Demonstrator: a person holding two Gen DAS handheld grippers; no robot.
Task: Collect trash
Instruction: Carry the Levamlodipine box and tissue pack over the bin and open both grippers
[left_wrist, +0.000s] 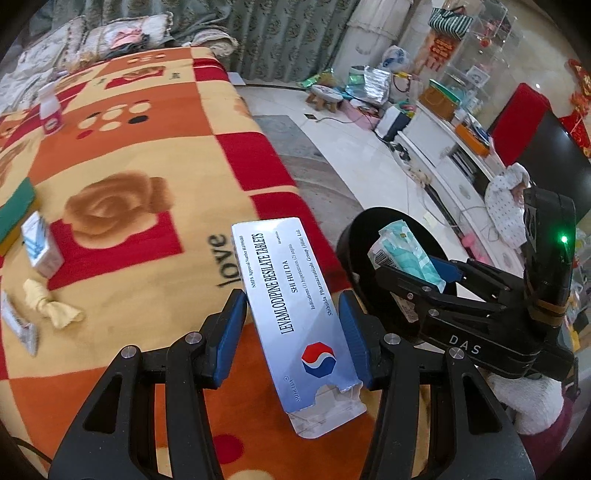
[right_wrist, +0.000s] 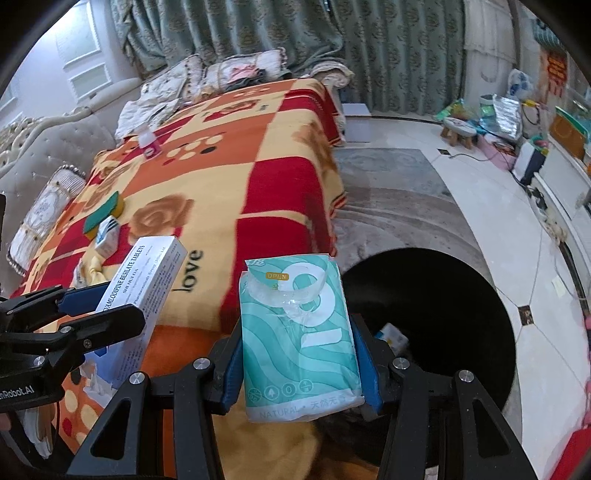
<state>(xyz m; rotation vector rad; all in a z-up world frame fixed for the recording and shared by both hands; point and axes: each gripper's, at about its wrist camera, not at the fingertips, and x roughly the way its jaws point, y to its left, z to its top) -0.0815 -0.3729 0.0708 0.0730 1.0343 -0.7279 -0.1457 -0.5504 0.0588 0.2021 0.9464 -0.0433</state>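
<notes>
My left gripper (left_wrist: 291, 299) is shut on a white tablet box (left_wrist: 273, 251) with a red-and-blue logo, held over the edge of the bed blanket (left_wrist: 147, 155). My right gripper (right_wrist: 298, 328) is shut on a teal and white tissue pack (right_wrist: 295, 369), beside the rim of a round black bin (right_wrist: 443, 295) on the floor. A small box (right_wrist: 393, 336) lies inside the bin. In the left wrist view the right gripper (left_wrist: 421, 273) holds the tissue pack (left_wrist: 406, 254) over the bin (left_wrist: 369, 229). From the right wrist, the left gripper (right_wrist: 110, 306) and tablet box (right_wrist: 147, 273) show at left.
On the blanket lie a small white bottle (left_wrist: 50, 110), a small carton (left_wrist: 40, 247), a knotted yellow cloth (left_wrist: 51, 302), a green sponge (left_wrist: 14, 206) and a wrapper (left_wrist: 18, 325). Pillows sit at the bed's far end. Bags, a stool (left_wrist: 325, 94) and a low cabinet (left_wrist: 443, 147) crowd the floor's right side.
</notes>
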